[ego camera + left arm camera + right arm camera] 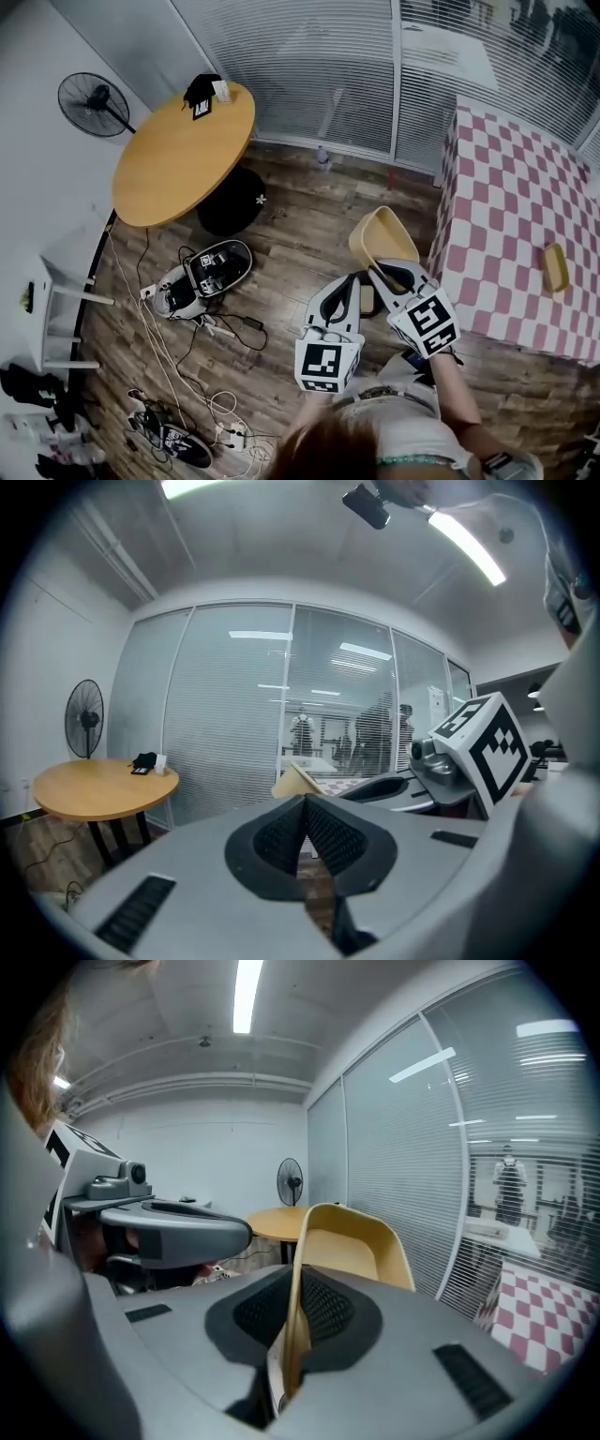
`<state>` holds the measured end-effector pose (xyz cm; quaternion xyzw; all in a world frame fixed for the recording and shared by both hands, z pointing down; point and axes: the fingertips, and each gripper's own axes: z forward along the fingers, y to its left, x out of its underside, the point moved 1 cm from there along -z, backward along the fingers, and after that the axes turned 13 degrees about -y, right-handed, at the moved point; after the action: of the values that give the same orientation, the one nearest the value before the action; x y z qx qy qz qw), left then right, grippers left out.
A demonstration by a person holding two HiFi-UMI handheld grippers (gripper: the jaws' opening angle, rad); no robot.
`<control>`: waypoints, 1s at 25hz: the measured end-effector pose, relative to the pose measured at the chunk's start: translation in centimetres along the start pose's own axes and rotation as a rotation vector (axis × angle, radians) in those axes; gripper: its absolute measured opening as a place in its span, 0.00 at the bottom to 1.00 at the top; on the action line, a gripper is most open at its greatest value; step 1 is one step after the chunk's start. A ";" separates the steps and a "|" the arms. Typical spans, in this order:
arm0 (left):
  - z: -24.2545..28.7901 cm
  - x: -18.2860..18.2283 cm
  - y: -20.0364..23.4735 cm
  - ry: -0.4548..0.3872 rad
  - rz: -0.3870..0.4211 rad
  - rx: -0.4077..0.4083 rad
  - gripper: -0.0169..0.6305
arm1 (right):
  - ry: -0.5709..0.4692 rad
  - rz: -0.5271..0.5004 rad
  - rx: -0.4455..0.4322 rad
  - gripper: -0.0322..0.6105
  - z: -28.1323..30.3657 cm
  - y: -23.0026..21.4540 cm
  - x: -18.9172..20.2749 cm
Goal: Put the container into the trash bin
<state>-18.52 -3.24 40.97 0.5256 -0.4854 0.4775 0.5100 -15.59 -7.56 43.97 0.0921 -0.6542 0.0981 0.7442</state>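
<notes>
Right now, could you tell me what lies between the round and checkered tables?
Head view: mostly bare floor; a small bottle by the blinds; the held container nearer us.

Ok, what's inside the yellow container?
The yellow container looks empty; its near end is covered by the right hand-held gripper clamping its rim.
</notes>
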 end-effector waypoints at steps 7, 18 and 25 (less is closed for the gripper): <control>-2.1 0.3 2.9 -0.003 -0.034 -0.054 0.03 | 0.036 -0.007 -0.082 0.07 3.2 3.6 0.5; -1.2 1.3 2.3 0.003 -0.062 -0.059 0.03 | 0.094 0.037 -0.115 0.07 4.9 2.5 3.7; -0.6 3.8 2.8 0.052 -0.074 -0.069 0.03 | 0.191 0.049 -0.127 0.07 7.6 1.4 9.6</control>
<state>-21.04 -2.74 44.96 0.5125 -0.4685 0.4549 0.5575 -22.03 -8.02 54.46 0.0189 -0.5874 0.0830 0.8048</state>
